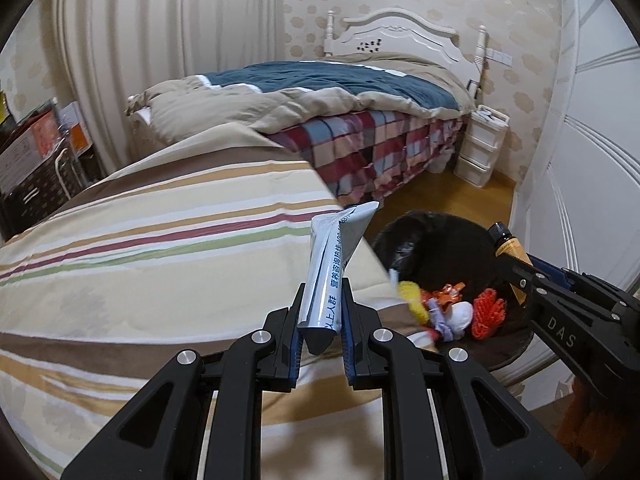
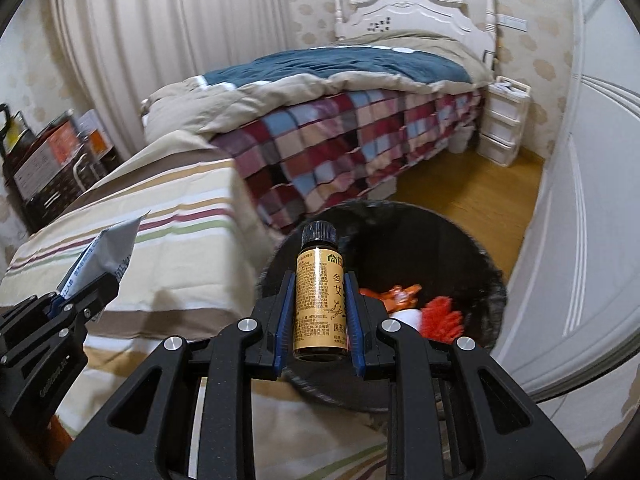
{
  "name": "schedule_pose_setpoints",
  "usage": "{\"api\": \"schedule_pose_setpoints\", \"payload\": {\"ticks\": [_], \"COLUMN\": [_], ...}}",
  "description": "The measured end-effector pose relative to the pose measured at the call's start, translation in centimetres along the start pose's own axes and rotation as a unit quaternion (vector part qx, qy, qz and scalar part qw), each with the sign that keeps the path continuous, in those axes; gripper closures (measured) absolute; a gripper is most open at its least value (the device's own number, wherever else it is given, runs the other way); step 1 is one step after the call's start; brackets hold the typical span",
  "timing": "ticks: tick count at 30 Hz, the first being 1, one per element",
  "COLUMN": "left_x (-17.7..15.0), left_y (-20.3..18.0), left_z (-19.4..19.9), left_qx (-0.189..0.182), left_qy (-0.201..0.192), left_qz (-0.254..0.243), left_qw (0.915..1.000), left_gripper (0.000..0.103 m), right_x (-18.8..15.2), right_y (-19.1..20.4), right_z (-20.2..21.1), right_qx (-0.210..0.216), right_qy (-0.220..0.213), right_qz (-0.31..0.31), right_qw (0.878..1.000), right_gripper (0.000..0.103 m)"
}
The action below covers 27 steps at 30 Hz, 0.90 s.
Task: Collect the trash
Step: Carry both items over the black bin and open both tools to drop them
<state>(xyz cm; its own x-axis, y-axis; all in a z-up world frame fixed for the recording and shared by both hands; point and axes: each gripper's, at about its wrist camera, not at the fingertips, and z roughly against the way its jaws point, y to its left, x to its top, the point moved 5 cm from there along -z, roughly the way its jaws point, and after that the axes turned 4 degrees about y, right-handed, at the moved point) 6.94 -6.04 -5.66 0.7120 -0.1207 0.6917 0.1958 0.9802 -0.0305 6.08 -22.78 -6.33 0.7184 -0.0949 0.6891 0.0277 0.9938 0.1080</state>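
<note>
My left gripper (image 1: 323, 300) is shut on a long silver-white sachet (image 1: 332, 276) with blue print, held upright over the striped bedding near its right edge. My right gripper (image 2: 320, 292) is shut on a small brown bottle (image 2: 318, 300) with a gold label and black cap, held upright over the black-lined trash bin (image 2: 460, 248). The bin (image 1: 436, 240) holds orange, yellow and white wrappers. In the left wrist view the right gripper (image 1: 516, 270) with the bottle (image 1: 506, 244) hangs at the bin's right side. In the right wrist view the left gripper (image 2: 86, 278) with the sachet (image 2: 112, 248) sits at the left.
A striped mattress cover (image 1: 160, 260) fills the foreground. Behind it lies a bed with a checked blanket (image 2: 320, 152), blue quilt and white headboard (image 1: 400, 36). A white drawer unit (image 1: 482, 144) stands by the bed. White wardrobe doors (image 2: 592, 220) line the right. Boxes (image 1: 36, 152) are stacked at the left.
</note>
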Motion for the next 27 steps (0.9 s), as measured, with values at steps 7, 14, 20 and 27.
{"api": "schedule_pose_setpoints", "payload": {"ticks": [7,14,20,27], "left_x": [1.0,1.8,2.3,2.8], "left_y": [-3.3,-5.7,-7.1,-8.2], "left_z": [-1.7,-3.6,-4.8,-6.1], "left_qx": [-0.011,-0.015,-0.014,-0.012], "left_qy": [0.002,0.009,0.014,0.02], "left_qz": [-0.026,-0.042,-0.05,-0.059], "left_qw": [0.9996,0.9989,0.9985,0.998], "left_gripper": [0.086,0.086,0.086,0.086], "right_x": [0.7,1.0,1.3,1.7], "right_y": [-3.1,-4.8,-6.2,-7.3], "right_z": [-1.2,-2.2,-3.0,-3.9], "right_qx": [-0.018,-0.025,-0.031,-0.034], "right_qy": [0.001,0.002,0.004,0.008], "right_qz": [-0.016,-0.03,-0.041,-0.05], "right_qw": [1.0,0.999,0.999,0.998], "right_gripper": [0.08,0.08,0.08,0.08]}}
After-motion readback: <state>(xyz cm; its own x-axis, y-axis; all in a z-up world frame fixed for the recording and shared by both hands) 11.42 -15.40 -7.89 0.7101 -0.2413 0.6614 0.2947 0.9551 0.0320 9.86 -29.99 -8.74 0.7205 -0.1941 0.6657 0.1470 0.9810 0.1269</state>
